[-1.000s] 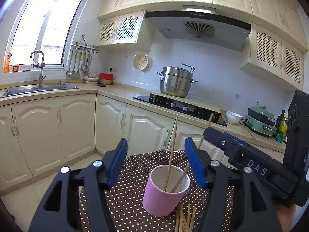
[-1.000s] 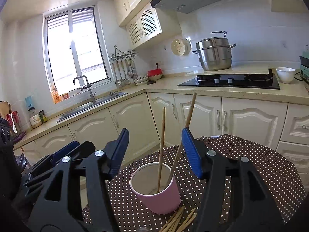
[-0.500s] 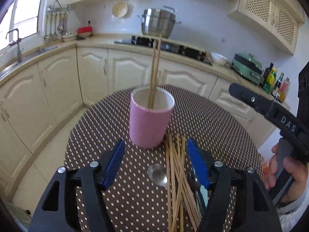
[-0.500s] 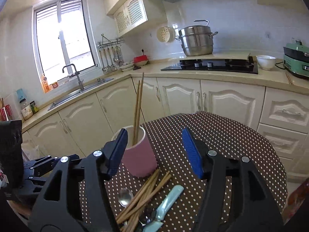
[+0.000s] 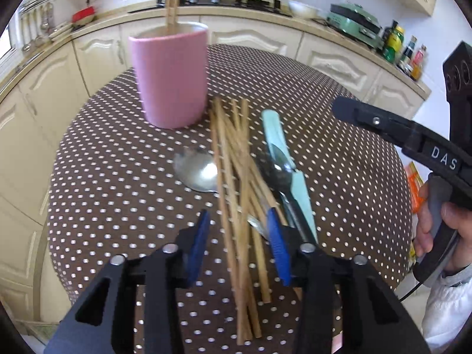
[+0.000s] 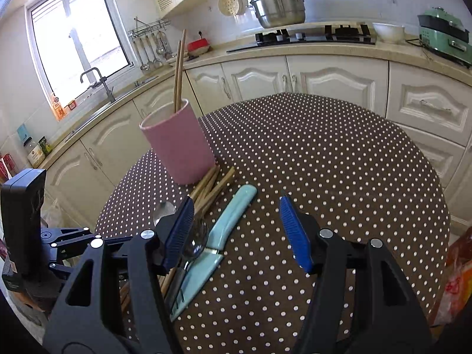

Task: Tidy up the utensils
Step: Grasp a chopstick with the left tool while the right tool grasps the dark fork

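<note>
Left wrist view is showing the left gripper [image 5: 239, 236] now dipping from the pink cylindrical cup [image 5: 169, 76] to the loose wooden chopsticks [image 5: 236, 183] on the dotted table [image 5: 103, 177], fingers closing around but not yet pinching them, while the right gripper [image 6: 236, 230] is staying spread, empty.

Upright pink cup [image 5: 171, 79] on the dotted desk [image 5: 339, 177], two wooden chopsticks [image 6: 178, 70] standing inside. Just beside its base, loose bundle of chopsticks [image 5: 236, 191] lying flat. Steel spoon [image 5: 196, 171] bowl-up at their left; pale blue knife [image 5: 286, 171] and a second spoon [image 5: 275, 168] at their right.
</note>
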Demonstrator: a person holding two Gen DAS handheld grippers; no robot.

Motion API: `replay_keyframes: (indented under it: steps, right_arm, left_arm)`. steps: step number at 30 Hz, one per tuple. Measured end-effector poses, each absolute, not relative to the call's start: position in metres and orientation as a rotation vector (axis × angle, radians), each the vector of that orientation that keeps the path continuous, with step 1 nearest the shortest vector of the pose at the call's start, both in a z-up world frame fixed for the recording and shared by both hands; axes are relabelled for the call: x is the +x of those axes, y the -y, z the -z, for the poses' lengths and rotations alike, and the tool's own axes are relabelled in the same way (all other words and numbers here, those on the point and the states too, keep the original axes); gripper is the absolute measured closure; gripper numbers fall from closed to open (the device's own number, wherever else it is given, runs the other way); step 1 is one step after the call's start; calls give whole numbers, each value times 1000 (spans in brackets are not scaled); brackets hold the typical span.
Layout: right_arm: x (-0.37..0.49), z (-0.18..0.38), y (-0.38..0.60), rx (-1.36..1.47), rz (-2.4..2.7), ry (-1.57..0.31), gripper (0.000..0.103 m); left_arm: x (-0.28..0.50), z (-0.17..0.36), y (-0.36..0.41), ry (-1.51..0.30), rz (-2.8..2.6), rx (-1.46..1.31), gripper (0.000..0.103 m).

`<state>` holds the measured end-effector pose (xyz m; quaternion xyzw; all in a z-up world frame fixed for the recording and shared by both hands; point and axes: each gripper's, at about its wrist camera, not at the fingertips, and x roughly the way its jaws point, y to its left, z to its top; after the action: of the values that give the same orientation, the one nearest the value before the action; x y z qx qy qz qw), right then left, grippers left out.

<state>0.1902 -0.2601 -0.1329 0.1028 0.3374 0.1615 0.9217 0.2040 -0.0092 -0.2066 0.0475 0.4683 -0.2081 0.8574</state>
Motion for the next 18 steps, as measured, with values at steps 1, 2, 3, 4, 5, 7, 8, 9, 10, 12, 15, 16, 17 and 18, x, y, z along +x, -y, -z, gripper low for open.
replay_keyframes:
  steps: [1,2,3,4,5,7,8,9,10,12,15,16,17,18]
  right_arm:
    - [189,135,259,212,-336,-701,42]
    - [188,138,258,212,-340,-709,42]
    - [188,140,258,212,-342,-714,42]
    - [187,142,257,209,-345,-720,42]
    - [185,144,256,207,-347,-726,42]
    - [185,147,255,205,-350,-745,42]
    - [185,149,254,201,-350,-755,42]
    - [185,151,252,198,-352,-765,42]
    - [186,152,250,195,-355,-778,42]
    - [186,155,248,187,-361,-798,42]
    - [187,159,240,166,-381,-839,42]
    - [186,160,236,152,-383,-850,42]
    - [186,162,231,139,-385,-862,42]
    - [186,162,228,133,-391,-869,42]
  left_arm:
    - [205,207,12,-989,440,105,70]
    - [206,209,15,-995,441,110,73]
    - [208,210,18,-1002,439,112,76]
    - [209,211,20,-1004,434,114,84]
    - [211,212,20,-1005,427,114,89]
    - [213,211,20,-1015,422,105,94]
    - [214,211,19,-1018,418,94,97]
    - [215,212,17,-1020,415,80,97]
    - [215,212,15,-1020,415,67,97]
    - [215,212,9,-1015,410,37,97]
    - [208,208,-2,-979,405,-11,97]
    - [205,205,-5,-965,406,-26,97]
    - [200,200,-9,-943,404,-48,97]
    - [196,198,-13,-928,399,-61,97]
